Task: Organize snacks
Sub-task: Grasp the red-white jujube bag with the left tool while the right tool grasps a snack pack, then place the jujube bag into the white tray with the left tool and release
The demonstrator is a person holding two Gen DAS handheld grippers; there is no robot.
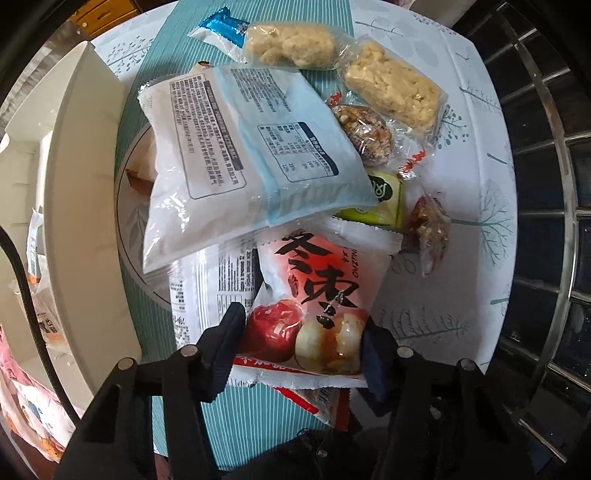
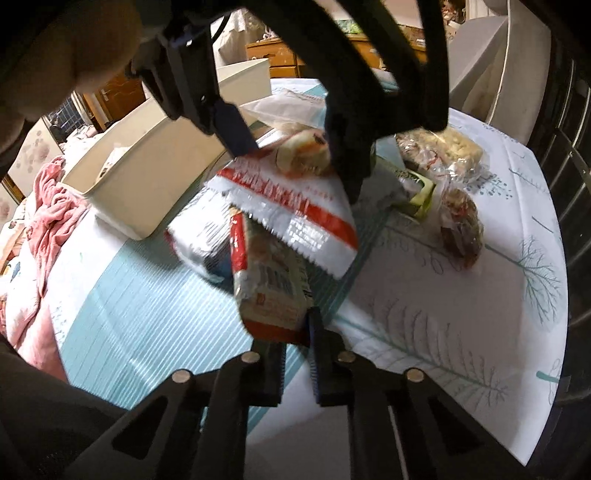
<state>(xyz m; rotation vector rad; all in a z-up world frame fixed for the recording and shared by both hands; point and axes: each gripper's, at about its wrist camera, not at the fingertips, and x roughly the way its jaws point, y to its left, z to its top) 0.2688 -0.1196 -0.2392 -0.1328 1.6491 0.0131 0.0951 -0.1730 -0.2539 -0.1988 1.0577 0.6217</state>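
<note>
Left hand-held gripper (image 1: pixel 301 339): black jointed fingers with dark blue pads, closed onto the lower sides of the jujube snack pouch.
Jujube snack pouch (image 1: pixel 321 302): glossy film, pillow-shaped, white and red with large black characters and printed fruit; its sawtooth bottom seam hangs toward the right wrist camera. It sits at the near edge of the snack pile.
Right hand-held gripper (image 2: pixel 297 328): black fingers with ribbed pads, jaws narrow, pinching the lower end of the red-edged packet.
Red-edged packet (image 2: pixel 271 291): flat crinkled film, beige and red, with a printed panel; blurred, text unreadable, upper end tucked under the pouch seam.
Large white-blue bag (image 1: pixel 236 158): soft puffed plastic, back side up with printed tables, lying across the plate.
Plate (image 1: pixel 127 206): round, pale, dark rim line; mostly covered.
Puffed-grain bars (image 1: pixel 290 46): two clear-wrapped blocks, lumpy, pale yellow, at the far side of the pile.
Nut clusters (image 1: pixel 364 133): brown, knobbly, in clear wrap with red print; a second lies apart to the right.
Green packet (image 1: pixel 380 199): small, boxy, half hidden under the large bag.
Blue foil packet (image 1: pixel 221 24): shiny, cut off by the top edge.
White bin (image 2: pixel 147 162): rigid, rectangular, smooth walls; contents hard to make out.
Tabletop (image 2: pixel 443 314): cloth-covered, white with teal tree print and a ribbed teal band.
</note>
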